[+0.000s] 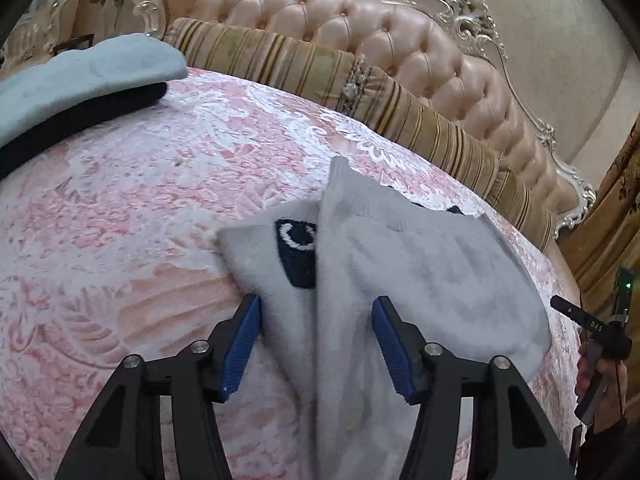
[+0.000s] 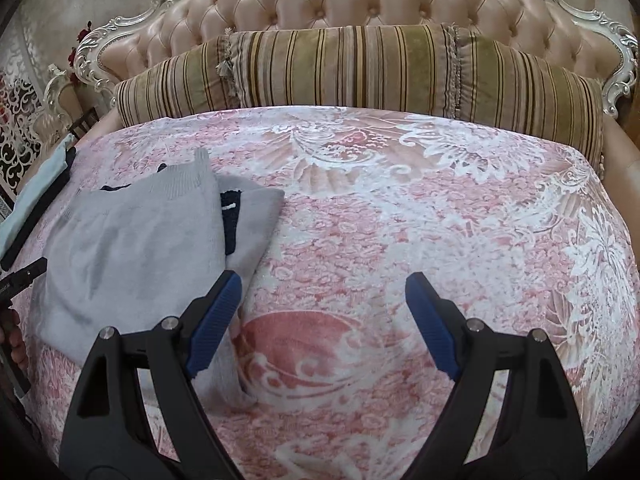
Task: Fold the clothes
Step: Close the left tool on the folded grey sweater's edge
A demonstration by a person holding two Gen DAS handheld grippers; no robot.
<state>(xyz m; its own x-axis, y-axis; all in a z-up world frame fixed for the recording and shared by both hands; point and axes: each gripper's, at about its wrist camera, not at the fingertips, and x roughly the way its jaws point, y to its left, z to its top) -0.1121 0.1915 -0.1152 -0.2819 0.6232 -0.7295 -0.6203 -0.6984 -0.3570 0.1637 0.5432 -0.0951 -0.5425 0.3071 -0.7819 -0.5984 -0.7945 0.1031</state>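
The left gripper (image 1: 316,344) is standing part-open astride the grey sweater (image 1: 420,280), its jaws apart from the cloth; the right gripper (image 2: 324,320) is gaping over bare bedspread (image 2: 440,240). The sweater is lying partly folded at lower centre; 2 folded garments (image 1: 80,80) are waiting upper left.
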